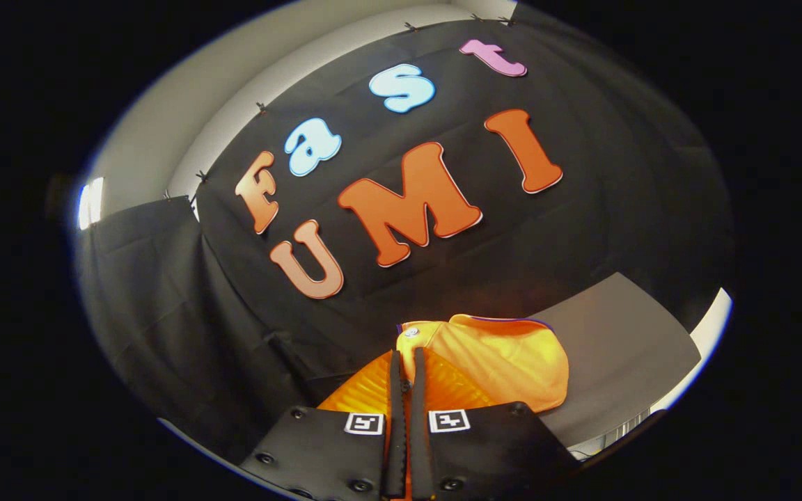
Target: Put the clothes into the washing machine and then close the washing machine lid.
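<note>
My gripper [406, 372] is shut on an orange garment [505, 362], with a thin fold of the cloth pinched between the two fingers. The garment bunches up just ahead of the fingers and hangs to both sides of them; a small white button shows on it near the fingertips. It is lifted, with the grey table surface [617, 348] behind and to the right of it.
The booth's black cloth wall [164, 313] stands close ahead and to the left. A pale wall [164, 118] rises above the cloth. The table's light edge [711, 334] runs along the right.
</note>
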The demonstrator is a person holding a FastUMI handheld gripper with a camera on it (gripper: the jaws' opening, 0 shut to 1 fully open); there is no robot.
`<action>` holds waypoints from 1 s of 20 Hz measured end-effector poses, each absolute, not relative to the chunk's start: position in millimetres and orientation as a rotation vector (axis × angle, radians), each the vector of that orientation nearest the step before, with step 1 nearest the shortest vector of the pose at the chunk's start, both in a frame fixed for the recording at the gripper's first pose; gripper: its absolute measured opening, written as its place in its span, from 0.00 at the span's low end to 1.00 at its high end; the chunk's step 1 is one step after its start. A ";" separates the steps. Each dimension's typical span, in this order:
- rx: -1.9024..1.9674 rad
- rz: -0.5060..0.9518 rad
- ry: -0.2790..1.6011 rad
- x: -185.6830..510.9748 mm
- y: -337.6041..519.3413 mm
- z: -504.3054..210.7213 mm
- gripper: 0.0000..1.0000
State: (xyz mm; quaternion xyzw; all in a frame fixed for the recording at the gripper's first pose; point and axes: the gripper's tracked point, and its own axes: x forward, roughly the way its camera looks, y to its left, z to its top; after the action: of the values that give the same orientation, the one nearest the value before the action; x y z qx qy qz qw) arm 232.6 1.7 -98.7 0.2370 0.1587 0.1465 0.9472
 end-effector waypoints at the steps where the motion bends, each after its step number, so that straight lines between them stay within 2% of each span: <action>1: 0.479 0.305 0.314 222.9 15.7 -89.2 0.10; 5: 0.470 0.357 0.304 202.5 89.1 -71.3 0.10; 9: 0.454 0.404 0.352 195.5 161.9 -91.7 0.10; 15: 0.429 0.431 0.524 214.4 250.5 -185.2 0.10; 20: 0.395 0.373 0.688 247.6 286.9 -295.9 0.10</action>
State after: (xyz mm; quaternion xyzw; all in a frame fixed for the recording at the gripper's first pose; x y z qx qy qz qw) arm 247.6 286.9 -295.9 0.1913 0.3330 0.1807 0.9054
